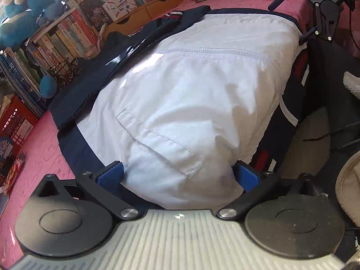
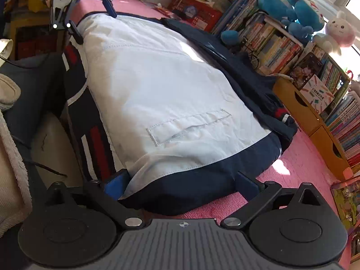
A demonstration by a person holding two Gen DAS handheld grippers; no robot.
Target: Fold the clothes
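Your left gripper (image 1: pixel 178 173) and right gripper (image 2: pixel 181 181) both stand spread wide, each straddling an opposite end of the white-and-navy jacket (image 1: pixel 191 94), which lies flat on the pink tablecloth (image 2: pixel 292 164).

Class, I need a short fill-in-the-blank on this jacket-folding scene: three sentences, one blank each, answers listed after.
1. The jacket lies on a ____ cloth.
2. The jacket's big middle panel is ____, edged in navy.
3. Both the left gripper and the right gripper have their fingers spread ____.

Answers: pink; white; open
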